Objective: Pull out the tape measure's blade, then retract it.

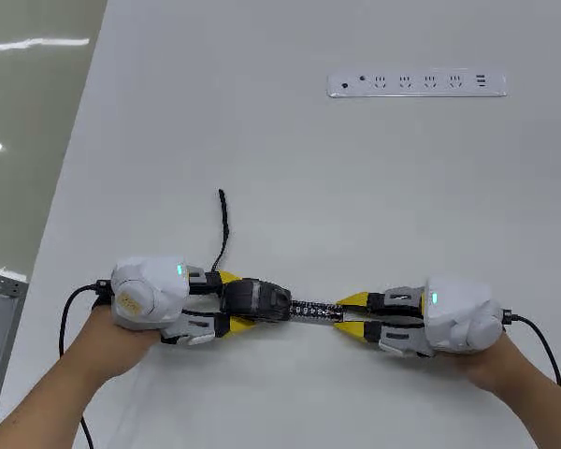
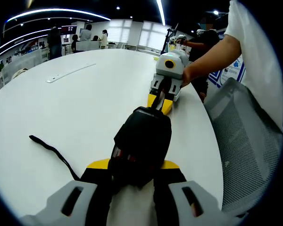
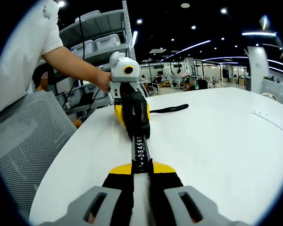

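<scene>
Tape measure (image 1: 255, 299) held, blade (image 1: 313, 309) partly out

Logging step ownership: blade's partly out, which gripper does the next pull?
Right. The right gripper is shut on the tip of the blade; the left gripper clamps the tape measure case, so it just anchors.

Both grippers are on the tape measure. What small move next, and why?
Probably draw the right gripper away from the case. Only a short stretch of blade is out, its tip clamped, and the left gripper grips the case.
</scene>
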